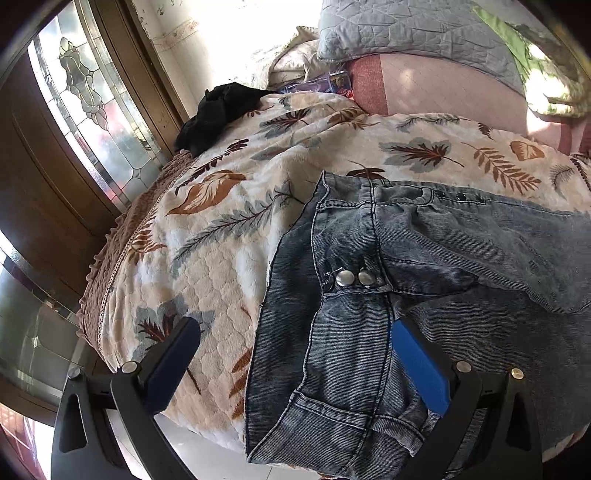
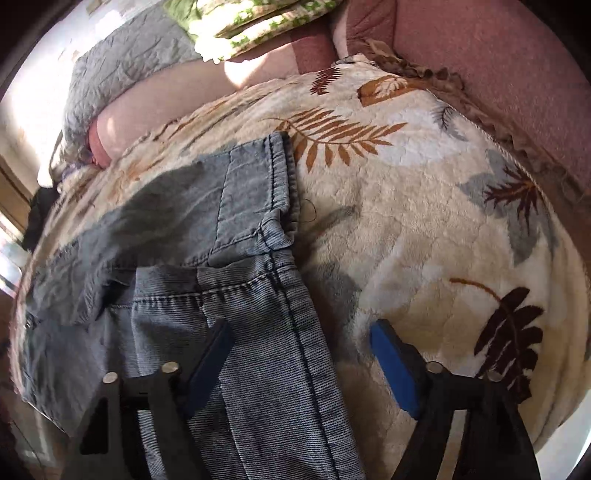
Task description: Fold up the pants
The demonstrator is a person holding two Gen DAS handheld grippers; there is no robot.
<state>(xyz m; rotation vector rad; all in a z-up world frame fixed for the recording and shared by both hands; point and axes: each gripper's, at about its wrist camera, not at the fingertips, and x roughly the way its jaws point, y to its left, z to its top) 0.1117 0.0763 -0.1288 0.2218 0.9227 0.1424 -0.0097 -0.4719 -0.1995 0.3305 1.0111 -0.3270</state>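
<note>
A pair of faded blue jeans (image 1: 424,295) lies on a bed covered by a cream blanket (image 1: 229,229) printed with brown and grey leaves. In the left wrist view the waistband end faces the camera, with two metal buttons (image 1: 354,277) side by side at the fly and a belt loop and pocket seam at the near edge of the bed. The left gripper (image 1: 295,369) hangs over this end with its jaws wide apart: one blue pad sits over the bare blanket beside the jeans, the other over the denim, and the waistband edge lies between them without being pinched. In the right wrist view the jeans (image 2: 236,295) run across the blanket (image 2: 424,221), with a hemmed leg end lying on top of the leg beneath it. The right gripper (image 2: 299,365) is also spread open, one pad over the denim and the other over the blanket, so the long edge of the leg lies between the pads; neither pad presses the cloth. At the far side of the bed a grey quilted pillow (image 1: 406,33) leans against a pink one (image 1: 443,88), a black cloth (image 1: 218,114) is bunched near the corner, and a door with patterned glass (image 1: 85,107) stands beside the bed.
</note>
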